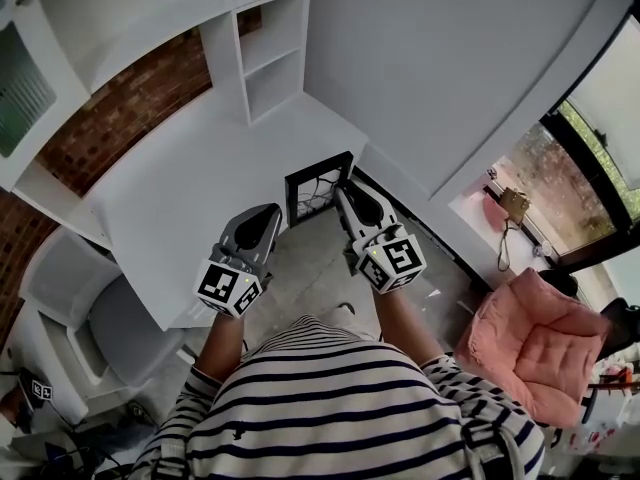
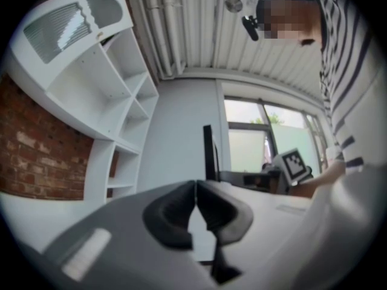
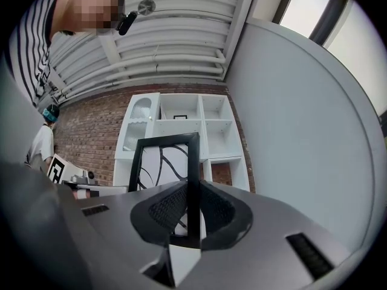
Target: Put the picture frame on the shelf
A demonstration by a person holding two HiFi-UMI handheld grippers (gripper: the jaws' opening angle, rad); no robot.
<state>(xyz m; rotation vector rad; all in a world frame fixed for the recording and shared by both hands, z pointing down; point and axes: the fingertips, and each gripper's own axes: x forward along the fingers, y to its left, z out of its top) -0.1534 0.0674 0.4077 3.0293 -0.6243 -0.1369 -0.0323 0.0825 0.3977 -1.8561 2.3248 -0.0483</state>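
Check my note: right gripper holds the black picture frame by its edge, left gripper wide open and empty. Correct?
The left gripper is shut, not wide open: the left gripper view shows its jaws together, nothing between them. The right gripper holds the black picture frame by its edge.

You're in room fitted out as home study / small office.
- White worktop (image 1: pixel 190 193) set against wall, white shelf unit (image 1: pixel 268 53) w/ open cubbies over it, one ribbed-glass door at side.
- Grey padded chair (image 1: pixel 110 318) just beside worktop.
- Pink cushioned chair (image 1: pixel 535 343) nr big window (image 1: pixel 570 183), greenery outside.
- Bare brick wall (image 1: pixel 125 108) behind shelving, grey hard floor (image 1: pixel 310 278), ribbed ceiling (image 3: pixel 169 35) w/ exposed pipes: converted-industrial look.
- Lived-in home or mock-up: can't tell.
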